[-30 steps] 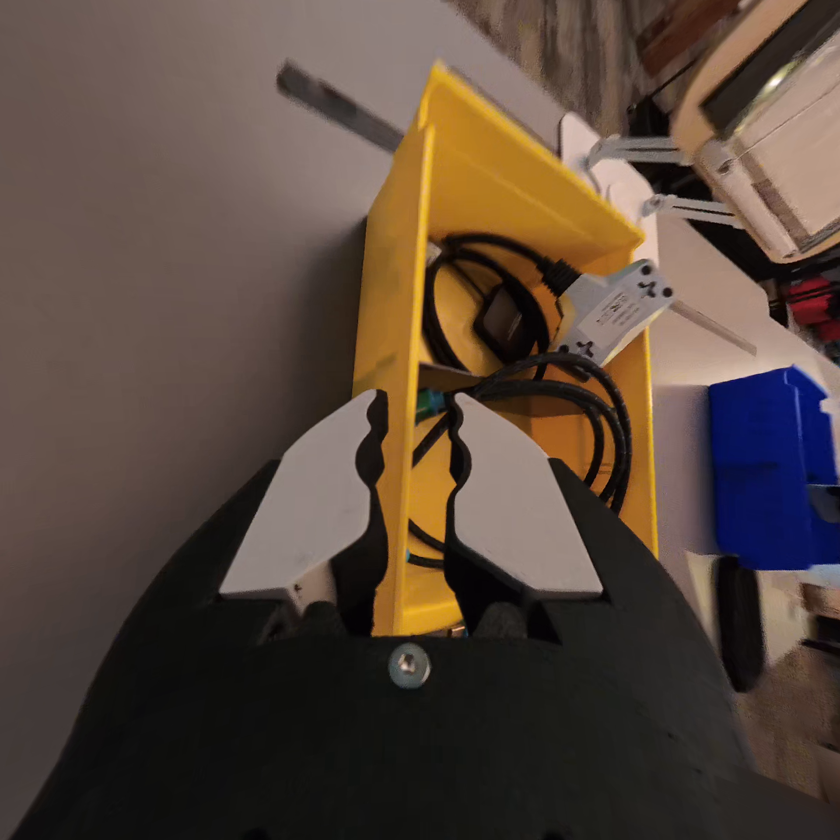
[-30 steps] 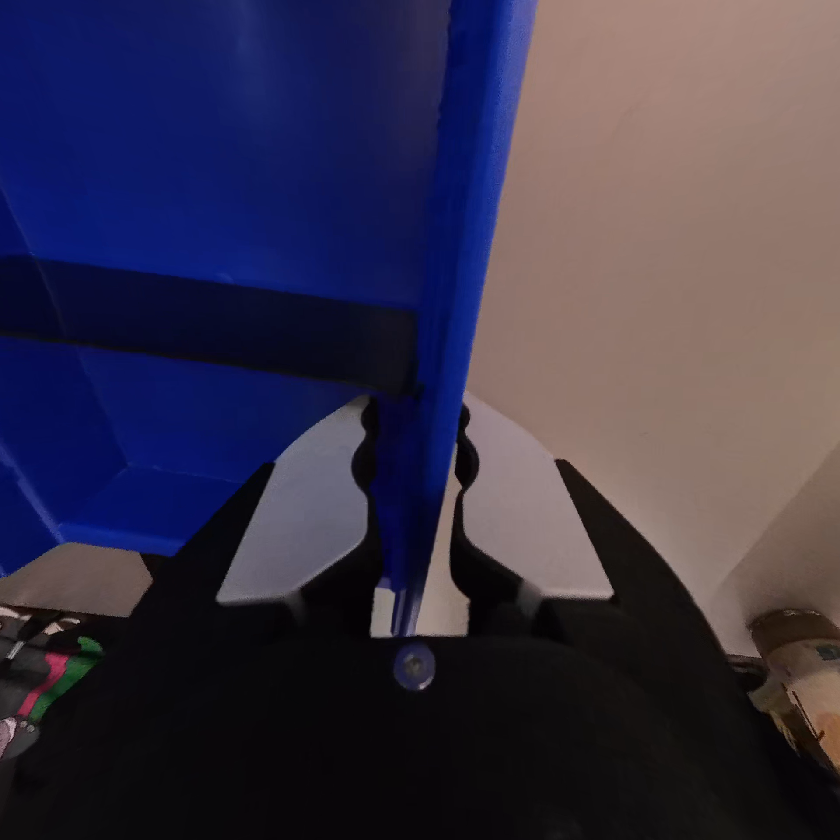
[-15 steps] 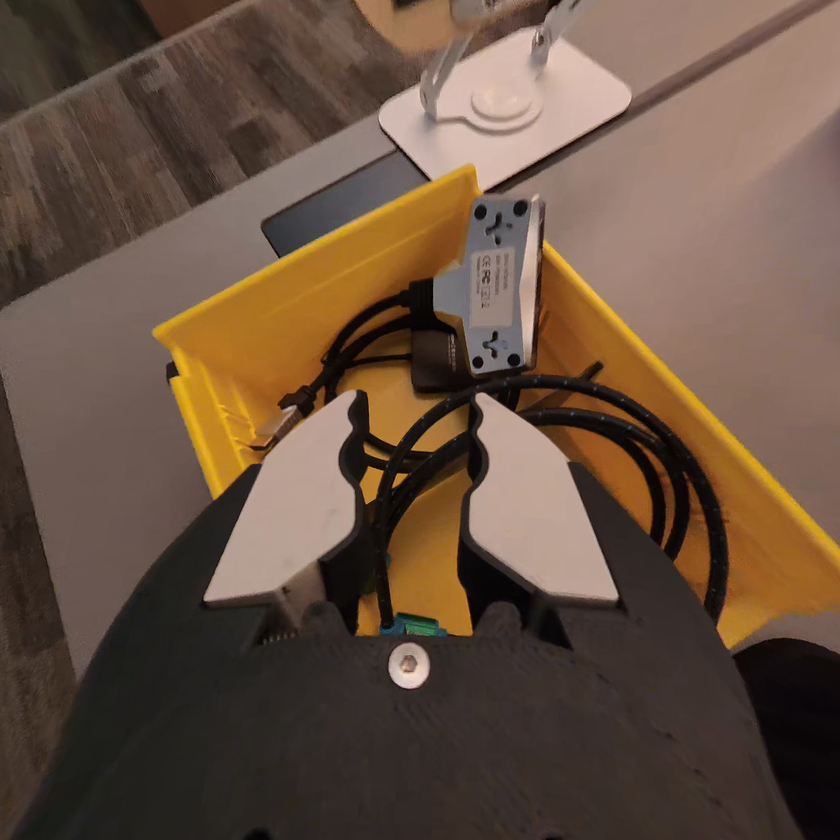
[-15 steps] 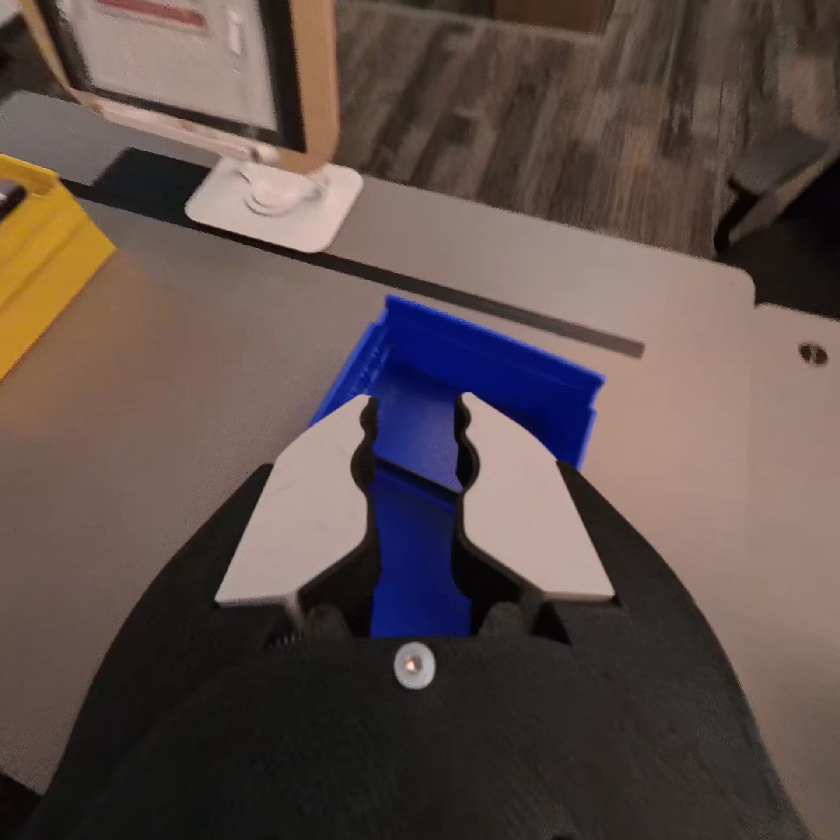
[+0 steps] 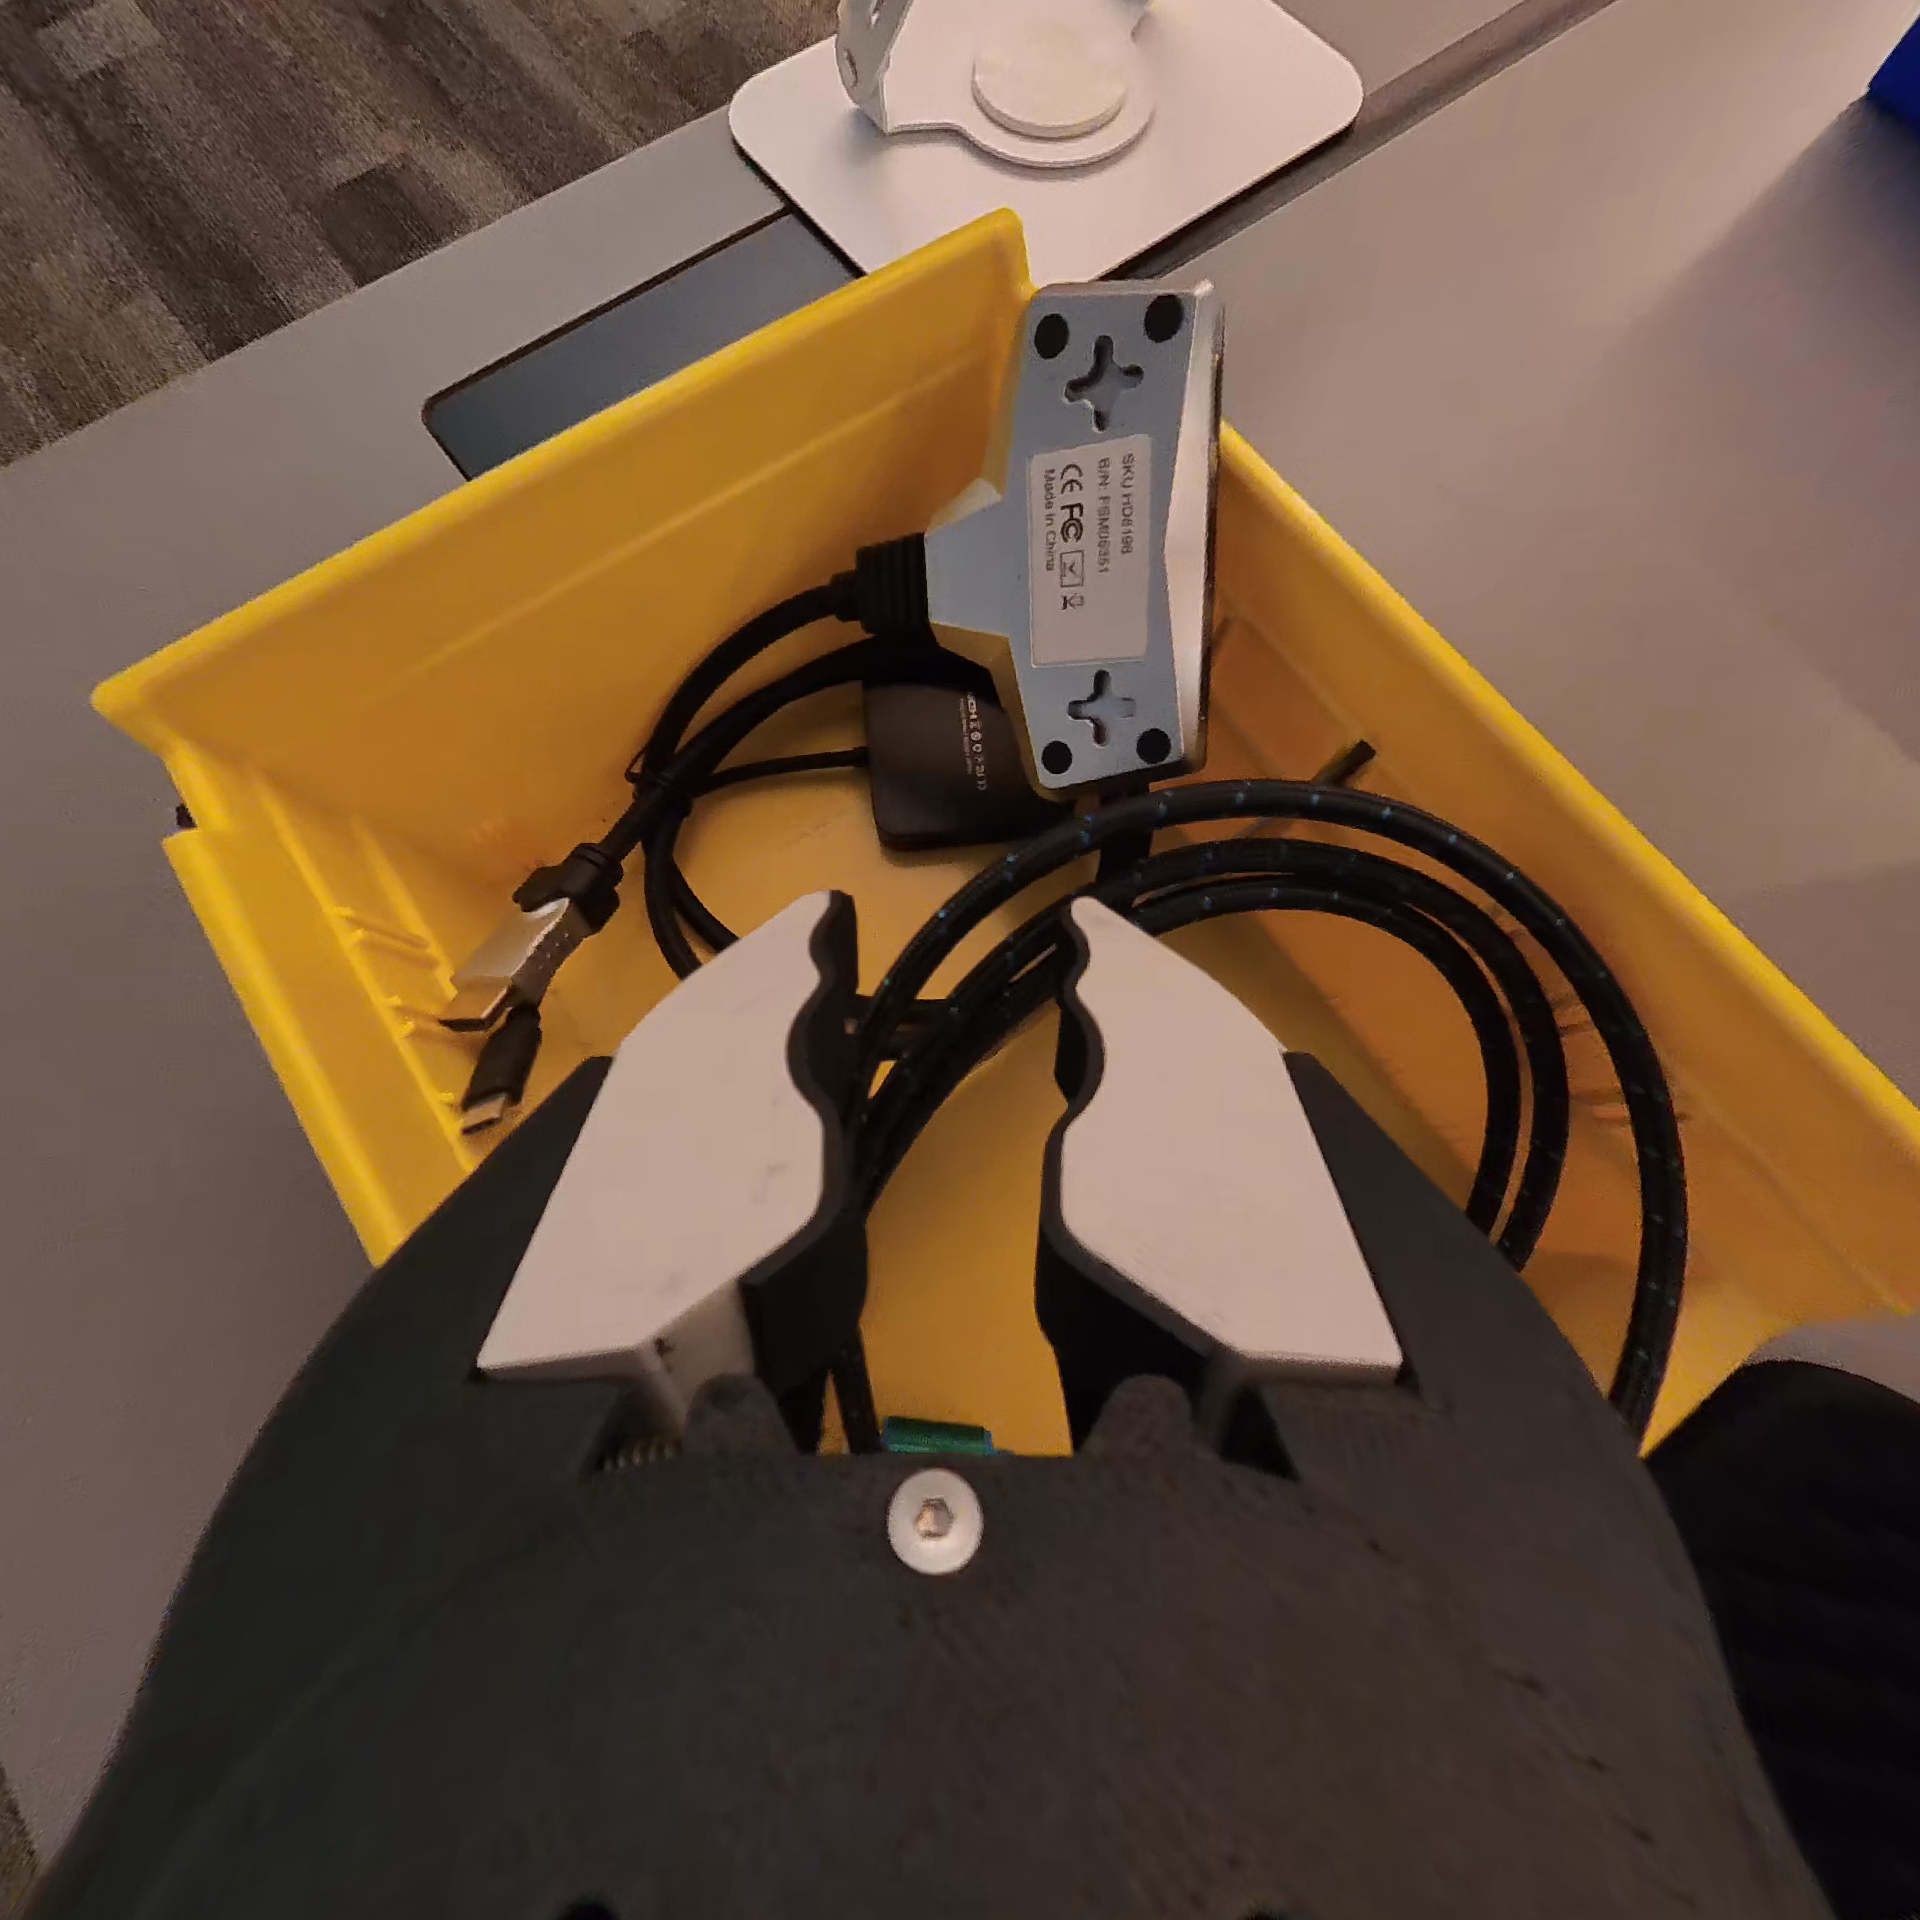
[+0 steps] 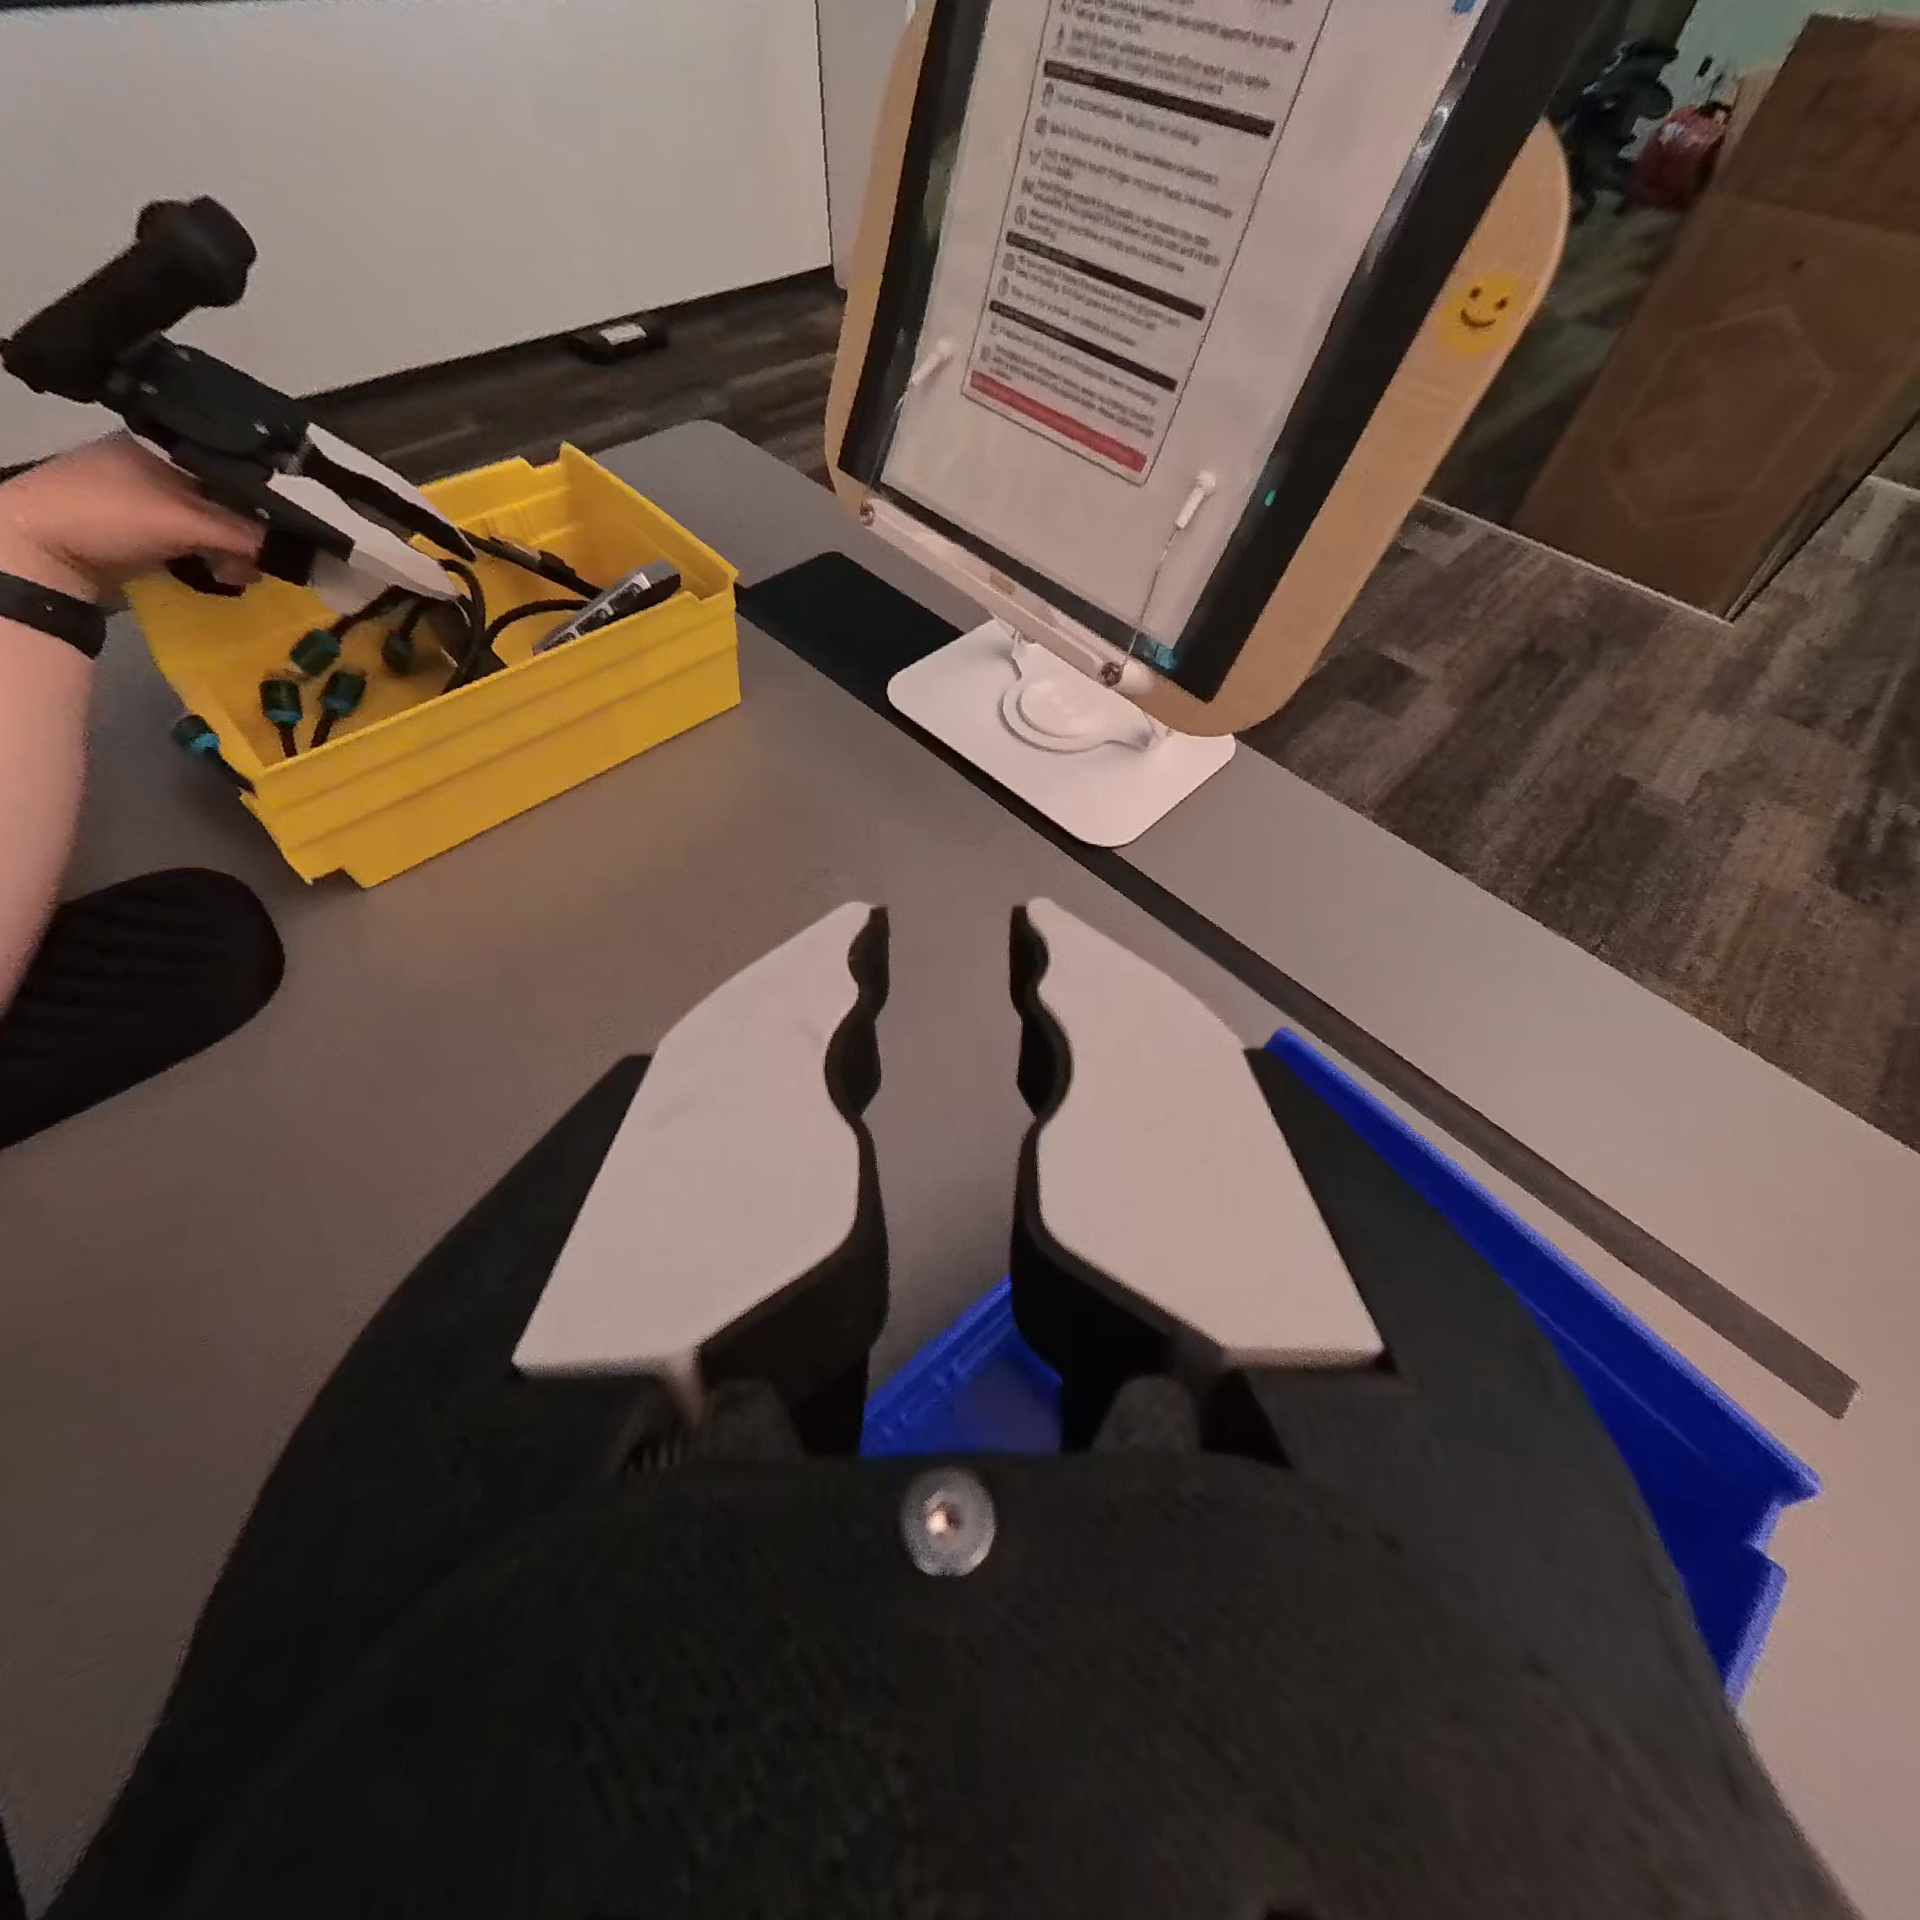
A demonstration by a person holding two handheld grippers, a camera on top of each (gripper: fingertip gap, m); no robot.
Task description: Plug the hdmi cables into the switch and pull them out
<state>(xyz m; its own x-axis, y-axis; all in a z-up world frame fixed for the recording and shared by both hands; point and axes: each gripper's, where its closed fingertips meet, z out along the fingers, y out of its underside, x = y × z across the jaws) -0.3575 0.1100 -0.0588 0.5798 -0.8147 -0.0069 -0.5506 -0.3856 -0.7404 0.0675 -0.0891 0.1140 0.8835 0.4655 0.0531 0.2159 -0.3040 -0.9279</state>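
Both grippers have let go of the bin walls and swung up; the yellow bin (image 5: 582,582) is upright on the table (image 6: 582,997)

Left gripper (image 5: 951,935) hovers part-open and empty over braided HDMI cables (image 5: 1382,862); the grey switch (image 5: 1112,540) leans on the far wall. Only the right view shows teal plugs (image 6: 312,686), the right gripper (image 6: 948,935) agape, empty above the blue bin (image 6: 1558,1340)

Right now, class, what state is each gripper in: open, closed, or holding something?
Left gripper: open, empty, poised over the braided black cables in the yellow bin.
Right gripper: open, empty, above the table beside the blue bin.
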